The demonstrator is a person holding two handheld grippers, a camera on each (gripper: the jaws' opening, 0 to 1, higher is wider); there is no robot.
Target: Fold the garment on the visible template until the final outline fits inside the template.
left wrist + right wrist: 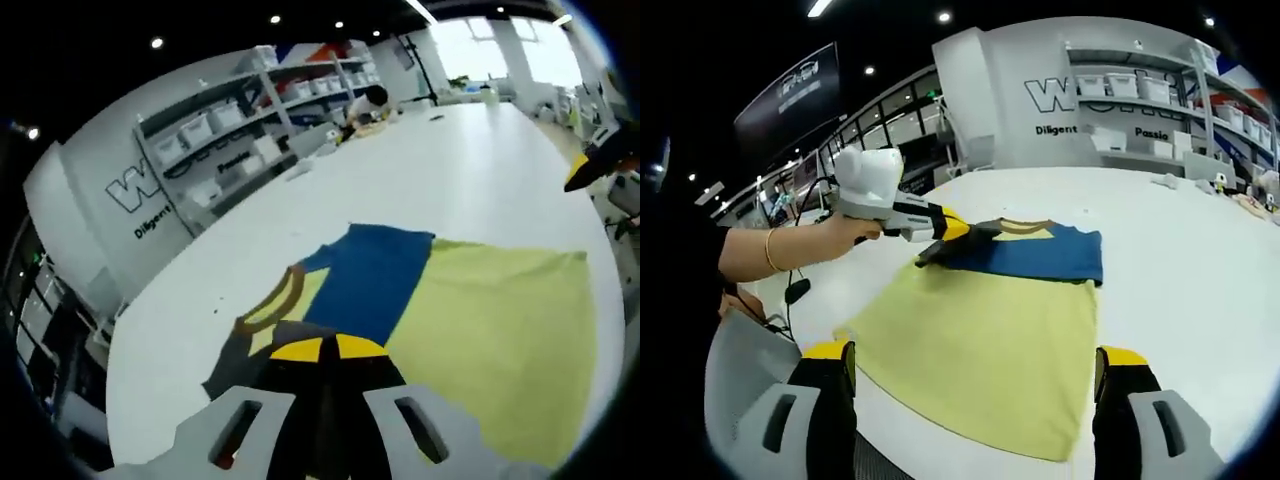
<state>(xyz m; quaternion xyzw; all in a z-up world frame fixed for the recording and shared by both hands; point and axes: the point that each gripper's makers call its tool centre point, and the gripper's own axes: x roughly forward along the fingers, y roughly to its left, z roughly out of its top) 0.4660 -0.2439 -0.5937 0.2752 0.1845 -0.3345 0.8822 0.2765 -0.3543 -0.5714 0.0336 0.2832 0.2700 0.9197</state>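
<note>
White table carries the shirt, spread flat near its edge. Left gripper pinches the grey sleeve, probably to fold it inward. Right gripper hovers at the hem, jaws wide and empty.

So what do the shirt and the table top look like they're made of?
The shirt looks like soft knit fabric, matte, in yellow and blue with a ribbed-looking brown collar; it lies limp with slight ripples, and its sleeve is pinched in the left tongs. The table looks like a hard, smooth white sheet, perhaps laminate, with a dull even sheen; the exact material is unclear.
</note>
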